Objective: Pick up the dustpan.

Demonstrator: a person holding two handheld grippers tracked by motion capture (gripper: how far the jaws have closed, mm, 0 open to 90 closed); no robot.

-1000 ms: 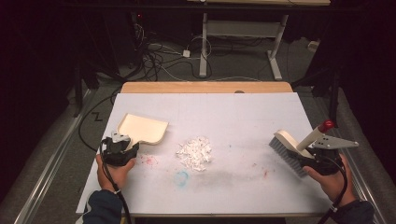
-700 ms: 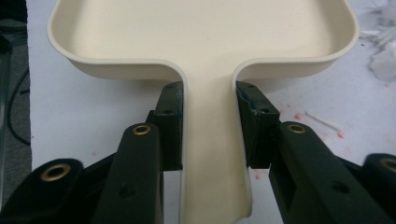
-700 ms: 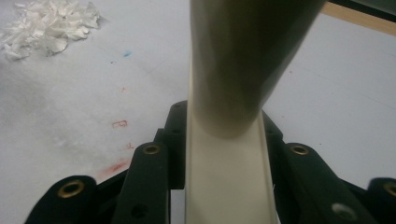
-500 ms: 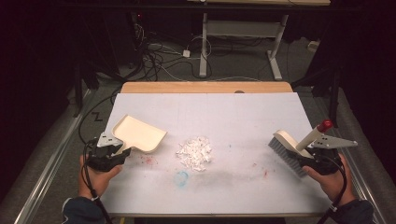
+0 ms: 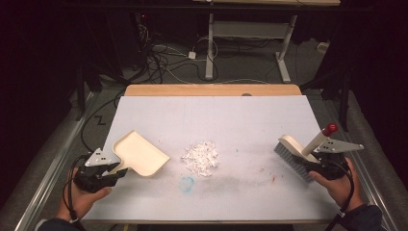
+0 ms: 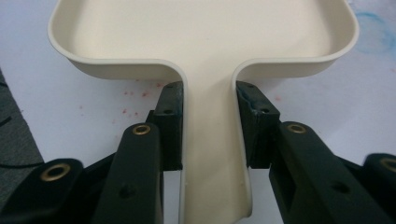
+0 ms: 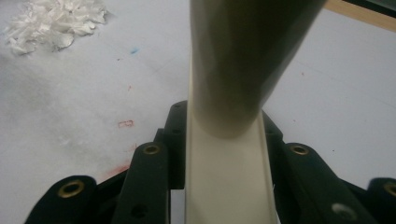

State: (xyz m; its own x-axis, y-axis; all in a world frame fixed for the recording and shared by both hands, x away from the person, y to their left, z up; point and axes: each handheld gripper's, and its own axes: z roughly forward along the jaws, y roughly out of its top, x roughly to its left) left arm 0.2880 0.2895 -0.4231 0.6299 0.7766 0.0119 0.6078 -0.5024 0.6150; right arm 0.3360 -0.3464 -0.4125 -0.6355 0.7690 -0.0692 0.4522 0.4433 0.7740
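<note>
The table [image 5: 211, 110] runs across the high view; the heap of paper scraps [image 5: 200, 158] lies on it near the middle; the dustpan [image 5: 140, 154] lies left of the heap, well apart from it, its handle pointing toward the near left corner and clamped in the left gripper [image 5: 109, 174]; the brush [image 5: 294, 155] lies near the right edge, well right of the heap, its handle clamped in the right gripper [image 5: 312, 163]; cables [image 5: 168, 53] lie on the floor behind the table.

1. No readable text, brand, label or number on anything in view.
2. Only a black Z-shaped mark on the grey floor [image 5: 99, 121], left of the table [image 5: 250, 120]; meaning unclear.
</note>
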